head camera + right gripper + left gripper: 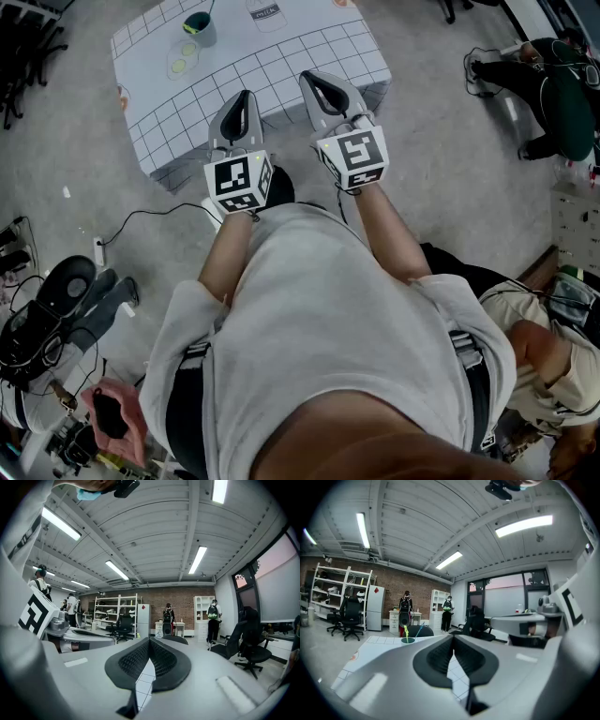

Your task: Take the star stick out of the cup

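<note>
Ahead I see a table (281,66) under a white gridded cover, with a white power strip (97,251) on the grey floor near it. Across the room, white shelving (333,590), a black office chair (350,613) and a white fridge (375,607) line a brick wall (396,585). One person (406,605) stands there, another (447,609) further right.

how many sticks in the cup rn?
2. A yellow-green stick stands nearly upright in the cup; a thin blue stick leans out to the right. The cup is far off and small, so shorter ones may be hidden.
</note>
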